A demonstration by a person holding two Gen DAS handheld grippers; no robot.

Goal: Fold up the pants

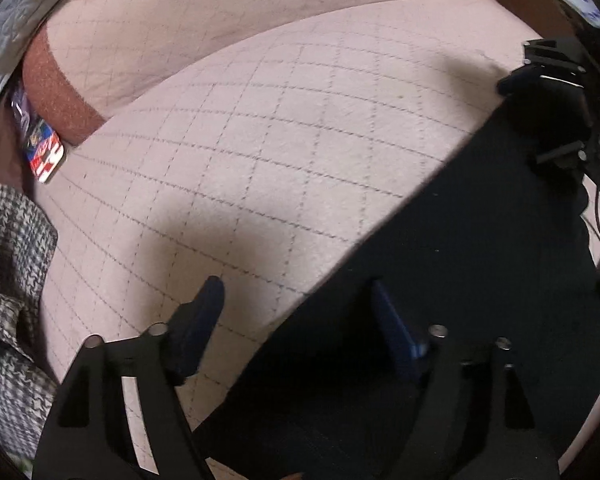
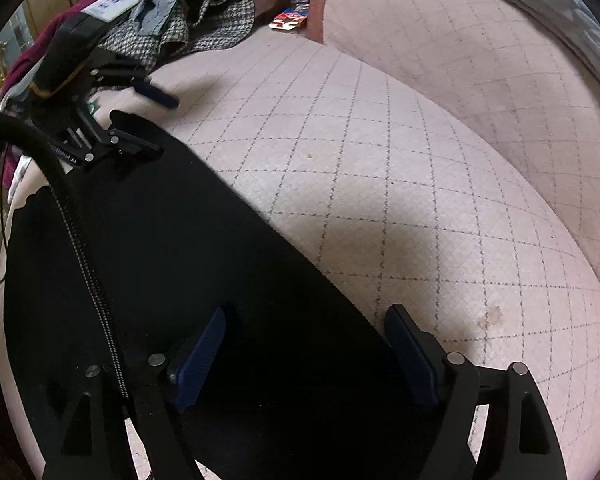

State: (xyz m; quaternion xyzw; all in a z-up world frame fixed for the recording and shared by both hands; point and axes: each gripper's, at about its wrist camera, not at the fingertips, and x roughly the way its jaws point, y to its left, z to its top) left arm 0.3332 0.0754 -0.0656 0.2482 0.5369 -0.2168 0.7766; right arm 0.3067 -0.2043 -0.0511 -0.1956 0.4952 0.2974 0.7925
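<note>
Black pants [image 2: 172,240] flat on quilted cushion [image 2: 380,184] — both hand-held grippers spread | houndstooth clothes [image 2: 204,28] heaped beyond

Open quilted cushion [image 1: 284,152] beyond the pants [image 1: 440,320]; houndstooth clothes [image 1: 12,264] crowding its left end.

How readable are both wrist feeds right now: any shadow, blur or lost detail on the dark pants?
Left wrist view: the black pants read as a near-featureless dark mass, and a soft shadow falls on the pink quilted cushion. Right wrist view: same crushed blacks on the pants, strong fisheye bending of the quilting lines, slight blur at the edges.
</note>
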